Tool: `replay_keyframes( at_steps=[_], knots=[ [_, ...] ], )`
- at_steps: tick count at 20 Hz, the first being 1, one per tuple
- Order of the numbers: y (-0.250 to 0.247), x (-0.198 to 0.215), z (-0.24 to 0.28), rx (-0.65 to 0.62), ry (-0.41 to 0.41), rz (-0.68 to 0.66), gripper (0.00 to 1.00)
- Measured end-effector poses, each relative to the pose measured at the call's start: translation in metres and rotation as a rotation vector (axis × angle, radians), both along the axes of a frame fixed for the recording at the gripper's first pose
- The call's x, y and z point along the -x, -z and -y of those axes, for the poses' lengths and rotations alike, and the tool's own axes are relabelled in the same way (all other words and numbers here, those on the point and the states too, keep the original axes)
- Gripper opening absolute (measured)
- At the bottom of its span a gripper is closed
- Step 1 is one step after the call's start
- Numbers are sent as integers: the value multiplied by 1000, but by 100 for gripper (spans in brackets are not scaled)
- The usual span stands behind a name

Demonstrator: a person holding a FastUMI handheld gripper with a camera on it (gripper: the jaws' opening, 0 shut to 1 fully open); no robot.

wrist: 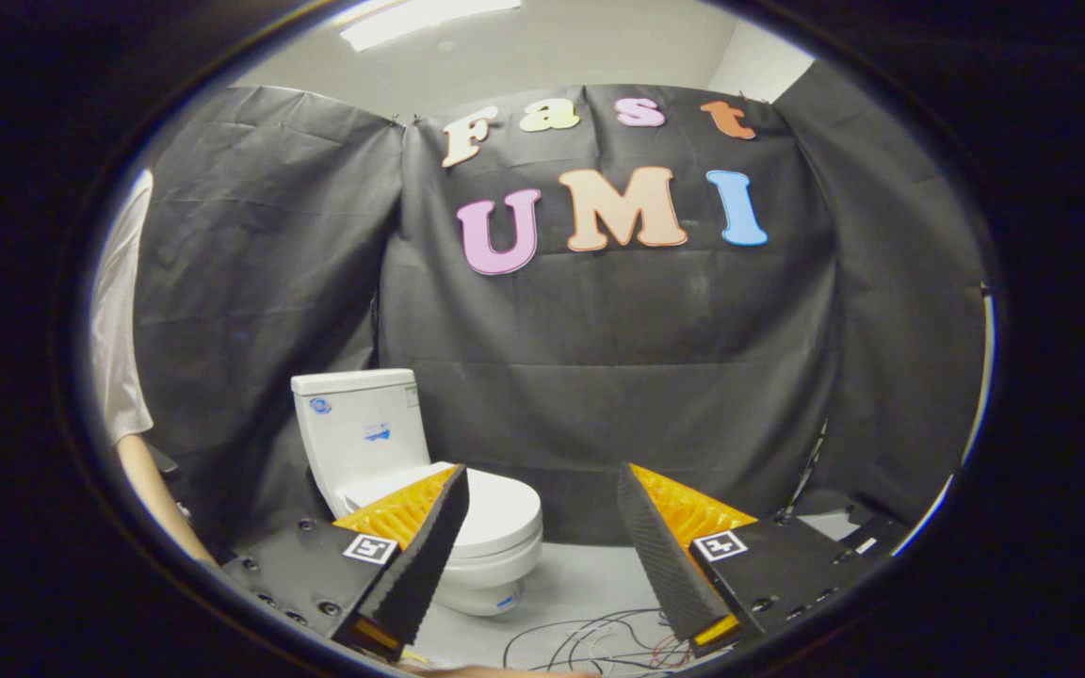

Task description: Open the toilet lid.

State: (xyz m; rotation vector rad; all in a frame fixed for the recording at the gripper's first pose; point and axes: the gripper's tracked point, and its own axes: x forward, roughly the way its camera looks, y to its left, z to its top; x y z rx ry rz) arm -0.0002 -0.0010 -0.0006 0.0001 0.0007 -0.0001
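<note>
gripper (542, 480) open, empty | toilet (382, 443) beyond it | lid (505, 508) closed

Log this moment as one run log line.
stage: approach | tongs: open, holding nothing | white ceramic toilet: beyond the tongs, lid down | loose cables: on floor ahead | contact: none

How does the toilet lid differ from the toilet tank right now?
The toilet lid lies flat and closed over the bowl, while the toilet tank stands upright behind it. The lid is rounded and low; the tank is boxy and tall. The lid sits just beyond one of the fingers of the open gripper, partly hidden by it; the tank is farther back against the booth's wall. Both are white.
</note>
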Motion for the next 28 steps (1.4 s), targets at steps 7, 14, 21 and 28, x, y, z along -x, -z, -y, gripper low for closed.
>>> replay_keyframes(
  at_steps=[7, 14, 21, 28],
  knots=[
    [-1, 0, -1, -1, 1, 0, 98],
    [-1, 0, 0, 0, 5, 2, 97],
    [-2, 0, 0, 1, 4, 1, 95],
    [-2, -43, -4, 2, -7, 4, 95]
  ],
)
